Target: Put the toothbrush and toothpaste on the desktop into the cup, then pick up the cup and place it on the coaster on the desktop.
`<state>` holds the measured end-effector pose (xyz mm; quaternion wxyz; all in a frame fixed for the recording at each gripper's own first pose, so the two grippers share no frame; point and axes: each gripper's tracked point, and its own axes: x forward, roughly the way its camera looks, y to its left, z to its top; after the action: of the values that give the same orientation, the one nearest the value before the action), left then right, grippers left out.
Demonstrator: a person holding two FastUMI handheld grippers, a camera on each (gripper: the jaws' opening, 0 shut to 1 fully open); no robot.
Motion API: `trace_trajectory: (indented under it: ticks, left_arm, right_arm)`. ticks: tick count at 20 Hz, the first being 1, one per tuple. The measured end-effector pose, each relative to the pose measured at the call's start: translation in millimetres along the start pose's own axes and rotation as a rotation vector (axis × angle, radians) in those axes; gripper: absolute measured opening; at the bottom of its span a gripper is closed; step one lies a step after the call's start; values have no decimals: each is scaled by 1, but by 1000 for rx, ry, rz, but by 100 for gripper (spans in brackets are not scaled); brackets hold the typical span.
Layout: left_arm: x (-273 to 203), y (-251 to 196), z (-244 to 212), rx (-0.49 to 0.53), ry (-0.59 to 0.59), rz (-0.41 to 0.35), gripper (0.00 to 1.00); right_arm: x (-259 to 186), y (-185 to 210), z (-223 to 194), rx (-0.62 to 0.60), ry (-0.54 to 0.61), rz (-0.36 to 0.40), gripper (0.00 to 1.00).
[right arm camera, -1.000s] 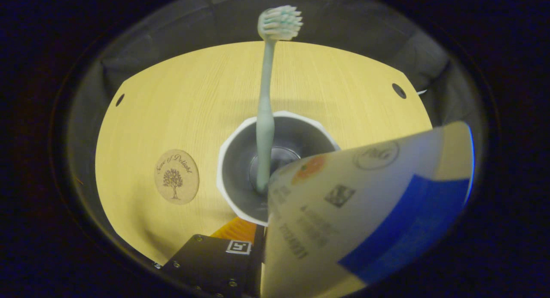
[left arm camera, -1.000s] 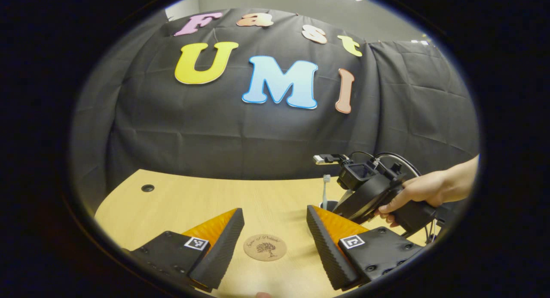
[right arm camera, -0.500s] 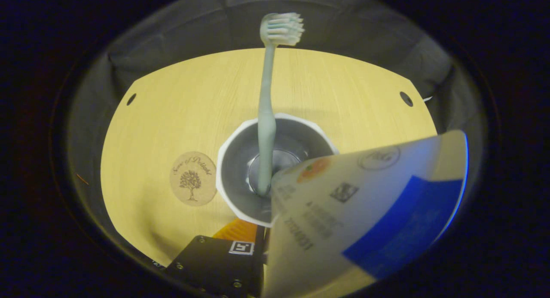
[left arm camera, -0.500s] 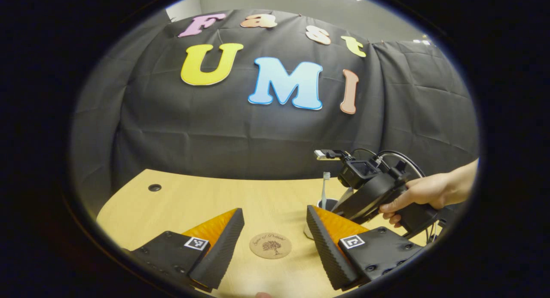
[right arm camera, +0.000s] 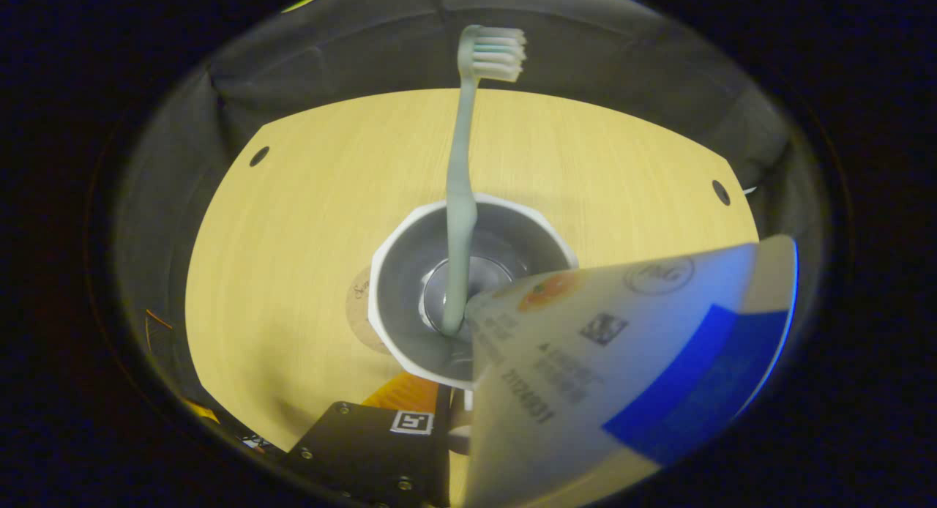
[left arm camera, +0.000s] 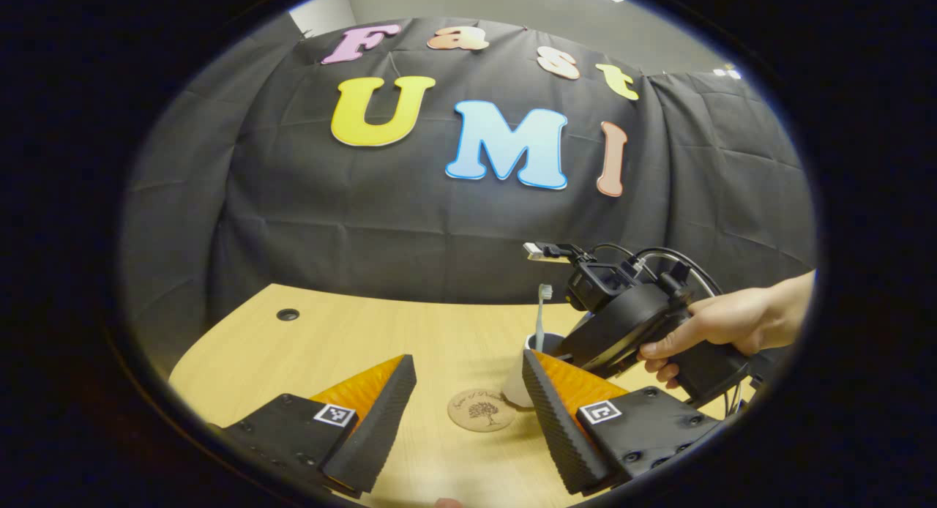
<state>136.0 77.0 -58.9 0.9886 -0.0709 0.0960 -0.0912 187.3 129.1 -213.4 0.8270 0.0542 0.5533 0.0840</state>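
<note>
Here much is hidden: in the right gripper view the toothpaste [right arm camera: 629, 376], a flat glossy tube, covers the lower right, so one finger of the right gripper [right arm camera: 450, 449] is masked and only a dark plate with a square marker shows beside the tube's edge; the tube sits in its grasp, but whether both fingers press on it cannot be told. The tube's lower end reaches down over the near rim of the cup [right arm camera: 395, 274], a pale, faceted vessel with a grey inside, standing towards the desk's [right arm camera: 293, 200] near edge. The toothbrush [right arm camera: 461, 222], slim and pale green with white bristles, stands nearly upright in it. The coaster [right arm camera: 359, 303] peeks out as a brown sliver at the cup's left side. In the left gripper view the left gripper [left arm camera: 468, 409] hangs over the near edge of the desk, its ribbed fingers spread wide apart around nothing. The round cork-like coaster [left arm camera: 482, 410] lies between them, just beside the cup [left arm camera: 521, 380], whose body one finger partly covers. A hand [left arm camera: 721, 329] holds the right gripper [left arm camera: 629, 325] above the cup.
</note>
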Motion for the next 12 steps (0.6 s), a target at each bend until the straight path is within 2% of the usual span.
trace_trajectory:
  ticks: [6,12]
  left_arm:
    - [-15,24,0,-11,-3,54,95]
    - [-22,42,-5,-32,-2,92,95]
  right_arm:
    - [9,33,1,-52,24,26,21]
    - [18,44,2,-74,48,22,21]
